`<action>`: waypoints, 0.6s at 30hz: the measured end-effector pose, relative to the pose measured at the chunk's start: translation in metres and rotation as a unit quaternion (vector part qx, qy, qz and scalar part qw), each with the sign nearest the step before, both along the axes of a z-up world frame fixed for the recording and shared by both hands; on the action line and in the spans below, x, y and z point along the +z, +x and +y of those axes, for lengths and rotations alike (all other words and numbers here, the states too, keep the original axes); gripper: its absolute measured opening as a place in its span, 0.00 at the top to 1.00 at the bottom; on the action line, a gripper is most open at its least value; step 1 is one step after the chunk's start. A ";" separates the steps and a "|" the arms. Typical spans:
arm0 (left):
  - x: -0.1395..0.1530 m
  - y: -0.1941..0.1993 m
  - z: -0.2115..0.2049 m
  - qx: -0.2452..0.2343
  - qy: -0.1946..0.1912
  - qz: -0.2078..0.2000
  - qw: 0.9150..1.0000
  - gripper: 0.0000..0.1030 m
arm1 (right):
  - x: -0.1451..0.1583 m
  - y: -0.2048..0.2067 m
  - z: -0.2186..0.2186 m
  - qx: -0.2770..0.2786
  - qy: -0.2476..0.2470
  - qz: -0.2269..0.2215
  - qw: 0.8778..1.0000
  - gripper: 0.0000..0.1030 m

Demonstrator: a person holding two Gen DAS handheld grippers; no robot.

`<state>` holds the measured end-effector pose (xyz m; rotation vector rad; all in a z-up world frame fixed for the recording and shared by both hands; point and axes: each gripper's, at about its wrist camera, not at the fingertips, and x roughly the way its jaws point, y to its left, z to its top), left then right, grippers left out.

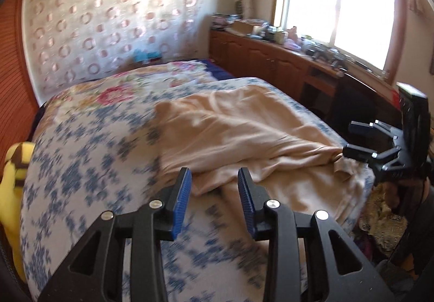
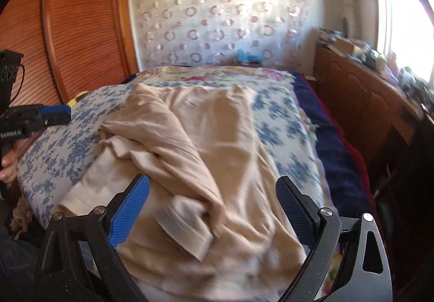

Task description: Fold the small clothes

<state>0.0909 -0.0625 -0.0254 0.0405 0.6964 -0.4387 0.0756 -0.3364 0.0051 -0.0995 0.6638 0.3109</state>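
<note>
You are working over a bed (image 2: 284, 123) covered in a blue-flowered quilt, with a beige garment (image 2: 217, 144) lying rumpled across its middle and near edge, one cuffed sleeve (image 2: 187, 228) folded over on top. Your right tongs (image 2: 211, 212) are standing spread wide above that sleeve, pinching nothing. Your left tongs (image 1: 214, 193) are sitting partly spread and empty, hovering just beside the garment's edge.
</note>
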 end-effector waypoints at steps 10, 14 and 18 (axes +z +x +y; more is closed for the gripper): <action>-0.024 0.001 0.062 0.077 -0.014 0.021 0.997 0.67 | 0.006 0.051 0.097 0.119 -0.042 0.010 0.992 0.07; -0.025 -0.002 0.079 0.089 -0.024 0.018 0.996 0.67 | -0.008 0.068 0.135 0.163 -0.052 0.041 0.984 0.07; -0.025 -0.003 0.090 0.098 -0.031 0.015 0.995 0.67 | -0.020 0.085 0.170 0.196 -0.061 0.066 0.977 0.07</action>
